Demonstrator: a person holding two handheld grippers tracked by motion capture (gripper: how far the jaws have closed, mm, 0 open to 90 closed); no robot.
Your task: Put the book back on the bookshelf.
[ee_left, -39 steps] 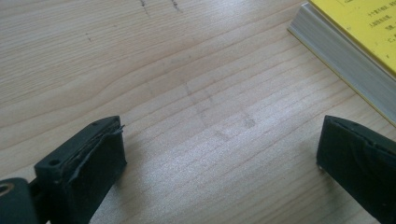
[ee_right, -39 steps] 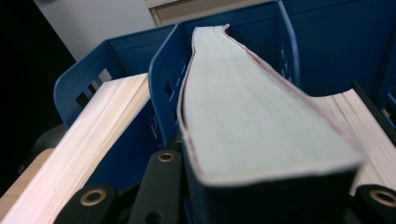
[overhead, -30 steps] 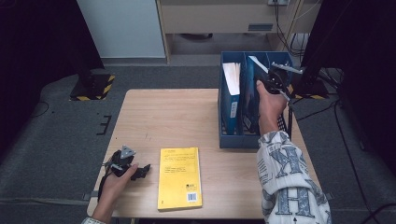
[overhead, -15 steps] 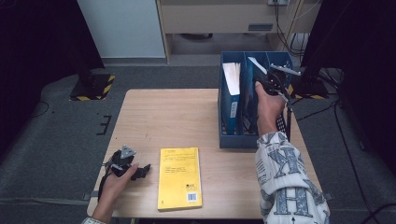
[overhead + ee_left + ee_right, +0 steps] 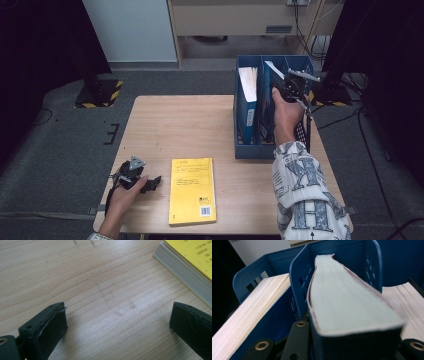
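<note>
The pale wooden tabletop point(image 5: 200, 125) stood on grey carpet in a dim room, with a blue file rack point(image 5: 245, 145) on its right half. Nothing had shifted since the earlier pictures: both hands, the rack and the yellow book point(image 5: 192, 190) lay just as before.

The right hand point(image 5: 284, 112) reached forward from a patterned sleeve point(image 5: 305, 195) over the rack, holding the right tool point(image 5: 290, 82) above its middle compartment. The left hand point(image 5: 122, 195) rested near the tabletop's front left corner, its left tool point(image 5: 150, 182) lying low and pointing toward the yellow book just beside it.

The right tool was clamped on a dark blue book point(image 5: 352, 302), its jaws pressed to the two covers. That book stood on edge in the rack's middle compartment, tilted, its pale page block facing up and bowed slightly near the far end. Another book point(image 5: 249, 312) filled the neighbouring compartment, pages up.

The left tool's jaws stood wide apart over bare wood, gripping nothing, with the yellow book's corner point(image 5: 190, 262) lying beyond them.
</note>
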